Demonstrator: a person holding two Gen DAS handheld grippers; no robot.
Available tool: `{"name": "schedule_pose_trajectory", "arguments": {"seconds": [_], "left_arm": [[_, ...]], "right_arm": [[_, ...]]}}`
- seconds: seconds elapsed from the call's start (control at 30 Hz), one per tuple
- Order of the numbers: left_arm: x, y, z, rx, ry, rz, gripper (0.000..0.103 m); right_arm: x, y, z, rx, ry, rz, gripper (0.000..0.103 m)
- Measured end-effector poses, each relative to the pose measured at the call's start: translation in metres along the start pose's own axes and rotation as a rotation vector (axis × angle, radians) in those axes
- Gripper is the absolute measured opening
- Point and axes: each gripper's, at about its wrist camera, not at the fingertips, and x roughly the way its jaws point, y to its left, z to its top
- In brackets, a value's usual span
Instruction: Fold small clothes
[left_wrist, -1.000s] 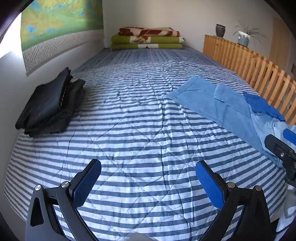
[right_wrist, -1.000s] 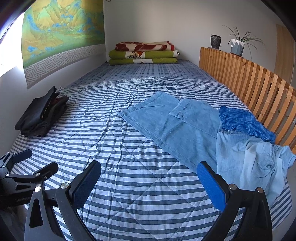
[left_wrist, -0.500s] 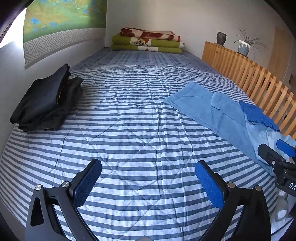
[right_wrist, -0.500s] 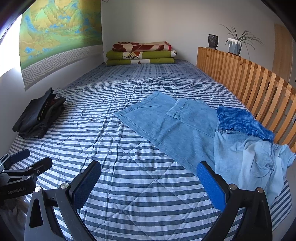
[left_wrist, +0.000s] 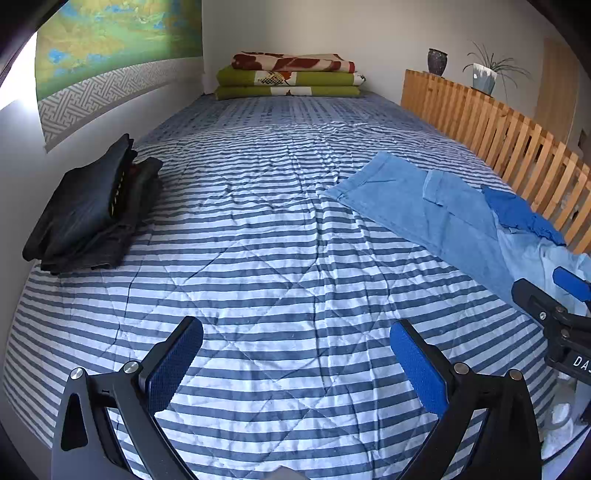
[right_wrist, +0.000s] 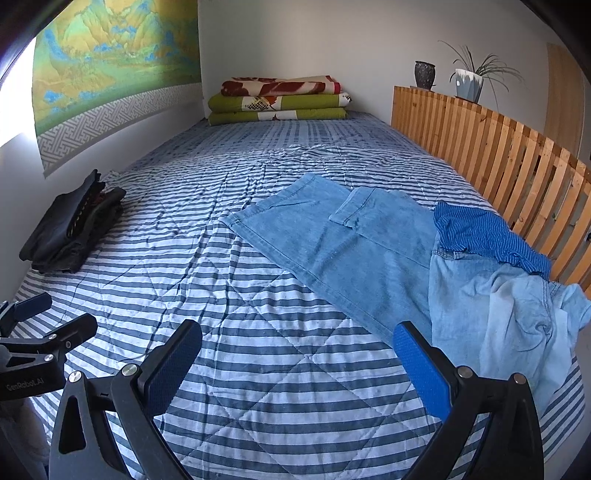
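Left gripper (left_wrist: 295, 363) wide open, empty, above striped bed (left_wrist: 258, 258). Right gripper (right_wrist: 297, 363) also wide open, empty. Light-blue jeans (right_wrist: 332, 240) spread flat on bed's right side, crumpled denim shirt (right_wrist: 498, 306) and blue striped garment (right_wrist: 484, 232) on them by wooden rail (right_wrist: 498, 155). Folded dark clothes (left_wrist: 92, 206) far left.

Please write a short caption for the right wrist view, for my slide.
Open right gripper above a striped bedspread, facing unfolded denim clothes beside a wooden rail; folded dark clothes lie at left.
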Motion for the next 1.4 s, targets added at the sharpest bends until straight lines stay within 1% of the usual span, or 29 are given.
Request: {"name": "schedule_pose_trajectory", "arguments": {"seconds": [0.13,0.23,0.3,0.43,0.57,0.7,0.77,0.9,1.0,1.2,1.4], "left_arm": [[0.004,0.005,0.001,-0.027,0.007,0.008,0.103],[0.014,0.014,0.001,-0.070,0.038,0.013,0.103],[0.019,0.017,0.001,-0.078,0.054,-0.008,0.103],[0.022,0.013,0.000,-0.053,0.031,-0.001,0.103],[0.024,0.010,0.002,-0.054,0.017,0.002,0.103],[0.035,0.009,0.003,-0.046,0.034,-0.037,0.103],[0.040,0.007,0.002,-0.040,0.040,-0.043,0.103],[0.048,0.006,0.000,-0.028,0.041,-0.053,0.103],[0.052,0.005,-0.001,-0.021,0.037,-0.037,0.103],[0.057,0.013,-0.001,-0.040,0.028,-0.029,0.103],[0.057,0.021,0.001,-0.068,0.024,-0.025,0.103]], "right_arm": [[0.003,-0.003,0.000,0.010,0.003,-0.009,0.102],[0.006,-0.006,0.000,0.014,0.005,-0.017,0.102],[0.009,-0.007,-0.001,0.012,0.008,-0.022,0.102],[0.013,-0.009,-0.001,0.009,0.005,-0.023,0.102],[0.019,-0.010,-0.002,-0.002,-0.002,-0.028,0.102],[0.025,-0.012,-0.006,-0.007,-0.019,-0.028,0.102],[0.030,-0.014,-0.008,-0.002,-0.022,-0.014,0.102],[0.043,-0.021,-0.010,0.028,0.019,0.011,0.102],[0.049,-0.022,-0.009,0.026,0.031,-0.016,0.102],[0.057,-0.021,-0.009,0.024,0.056,-0.035,0.102],[0.058,-0.023,-0.008,0.030,0.057,-0.042,0.102]]}}
